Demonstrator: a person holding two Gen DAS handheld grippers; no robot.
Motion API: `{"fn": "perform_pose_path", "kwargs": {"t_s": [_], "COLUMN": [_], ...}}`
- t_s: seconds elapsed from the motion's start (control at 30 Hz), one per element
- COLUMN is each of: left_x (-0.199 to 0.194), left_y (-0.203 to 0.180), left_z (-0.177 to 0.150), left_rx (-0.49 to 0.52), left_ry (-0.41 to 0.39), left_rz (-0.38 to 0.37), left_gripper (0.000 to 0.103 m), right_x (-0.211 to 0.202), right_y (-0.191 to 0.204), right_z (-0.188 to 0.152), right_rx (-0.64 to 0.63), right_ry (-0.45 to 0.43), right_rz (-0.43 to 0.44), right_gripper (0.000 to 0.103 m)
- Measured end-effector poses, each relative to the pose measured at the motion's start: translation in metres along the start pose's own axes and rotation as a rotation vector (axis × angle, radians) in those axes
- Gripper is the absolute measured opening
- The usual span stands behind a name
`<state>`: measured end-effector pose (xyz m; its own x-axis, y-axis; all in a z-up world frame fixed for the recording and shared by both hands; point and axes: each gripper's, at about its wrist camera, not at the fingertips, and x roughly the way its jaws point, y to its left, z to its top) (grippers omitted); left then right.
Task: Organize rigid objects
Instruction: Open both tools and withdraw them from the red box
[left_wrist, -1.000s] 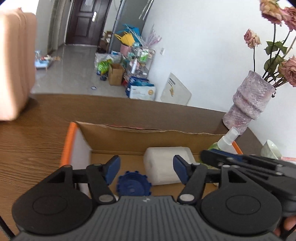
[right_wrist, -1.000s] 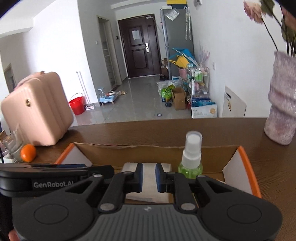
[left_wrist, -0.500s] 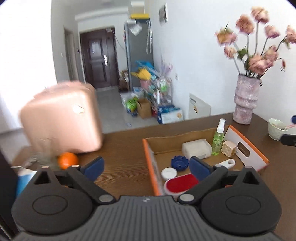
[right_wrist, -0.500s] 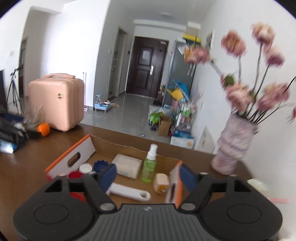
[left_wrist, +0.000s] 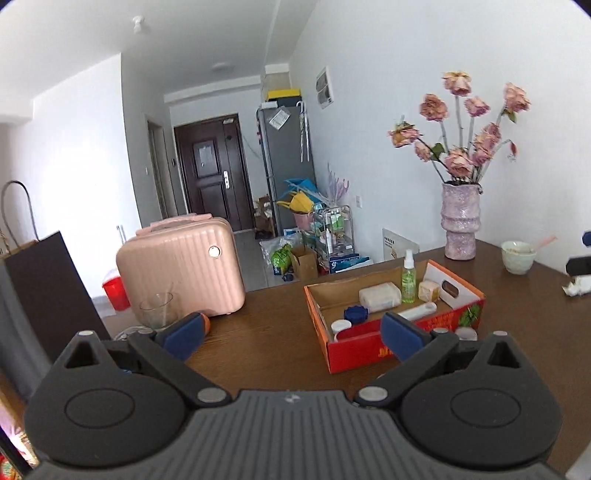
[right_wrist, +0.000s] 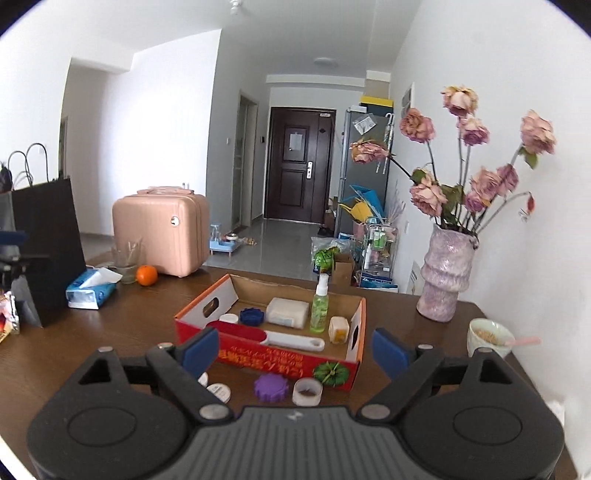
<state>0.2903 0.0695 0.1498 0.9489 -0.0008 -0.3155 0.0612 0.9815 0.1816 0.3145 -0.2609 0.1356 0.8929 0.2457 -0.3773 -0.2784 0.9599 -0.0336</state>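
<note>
Box (right_wrist: 280, 356) front hides lids from left cam; both grippers' jaws spread, just opened, nothing between.

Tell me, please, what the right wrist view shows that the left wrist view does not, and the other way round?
Only the right wrist view shows the purple gear-shaped cap and the tape roll on the table in front of the cardboard box, plus the blue tissue pack. Only the left wrist view shows the crumpled white tissue at the table's right edge. Both show the box holding the green spray bottle, the blue cap and the white block, the pink suitcase and the vase.
</note>
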Motion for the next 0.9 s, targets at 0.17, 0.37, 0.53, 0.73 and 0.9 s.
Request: {"fn": "perform_pose_path", "kwargs": {"t_s": [0.17, 0.37, 0.53, 0.73, 0.9], "left_x": [-0.038, -0.083, -0.130, -0.153, -0.134], "left_y": [-0.020, -0.037, -0.053, -0.057, -0.056], "left_z": [-0.035, -0.083, -0.114, -0.146, -0.143], "left_rx": [0.027, -0.053, -0.061, -0.090, -0.150], "left_ry": [-0.033, -0.059, -0.127, -0.069, 0.006], "left_rz": [0.011, -0.013, 0.002, -0.061, 0.018], "left_gripper": [0.103, 0.103, 0.103, 0.103, 0.103], "right_x": [-0.037, -0.078, -0.112, -0.136, -0.131], "right_y": [0.010, 0.028, 0.051, 0.048, 0.046], "right_z": [-0.030, -0.086, -0.134, -0.166, -0.165], "right_rx": [0.021, 0.020, -0.084, 0.013, 0.010], "right_ry": [-0.045, -0.046, -0.021, -0.034, -0.033], "right_rz": [0.002, -0.001, -0.030, 0.005, -0.077], "right_gripper": [0.090, 0.090, 0.091, 0.103, 0.103]}}
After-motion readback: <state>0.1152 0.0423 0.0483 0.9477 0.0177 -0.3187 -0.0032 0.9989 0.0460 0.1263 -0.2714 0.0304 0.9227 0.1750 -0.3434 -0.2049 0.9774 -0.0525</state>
